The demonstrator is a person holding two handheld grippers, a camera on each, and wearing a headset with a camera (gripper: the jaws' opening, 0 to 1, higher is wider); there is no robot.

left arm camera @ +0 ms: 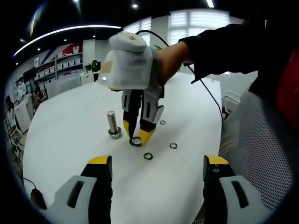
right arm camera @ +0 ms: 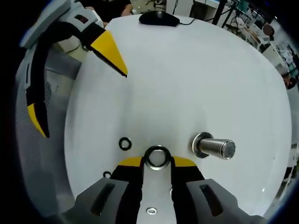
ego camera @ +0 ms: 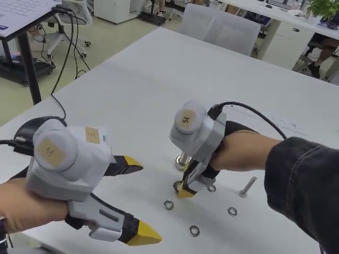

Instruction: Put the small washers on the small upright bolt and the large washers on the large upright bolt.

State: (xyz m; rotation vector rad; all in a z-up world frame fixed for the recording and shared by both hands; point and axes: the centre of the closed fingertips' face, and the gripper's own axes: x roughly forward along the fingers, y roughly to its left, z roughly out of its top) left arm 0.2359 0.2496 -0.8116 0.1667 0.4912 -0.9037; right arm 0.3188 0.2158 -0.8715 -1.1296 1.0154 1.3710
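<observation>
My right gripper [ego camera: 184,190] points down at the white table, shut on a large washer [right arm camera: 157,156] held between its yellow tips at the tabletop. Just beyond it the large bolt [ego camera: 184,160] stands upright on its head, bare of washers. A small bolt [ego camera: 247,186] rests to the right; I cannot tell if it is upright. Small washers [ego camera: 168,204] lie scattered in front of the right gripper. My left gripper [ego camera: 140,197] hovers at the near left, open, with nothing between its fingers. Seen from the left gripper view, the right gripper [left arm camera: 135,135] pinches the washer [left arm camera: 135,141] beside the large bolt [left arm camera: 112,125].
More loose washers [ego camera: 194,230] [ego camera: 232,211] lie near the table's [ego camera: 159,95] front edge. A black cable [ego camera: 259,119] runs from the right gripper over the table. A computer mouse [right arm camera: 159,18] sits at the left table edge. Chairs and desks stand beyond.
</observation>
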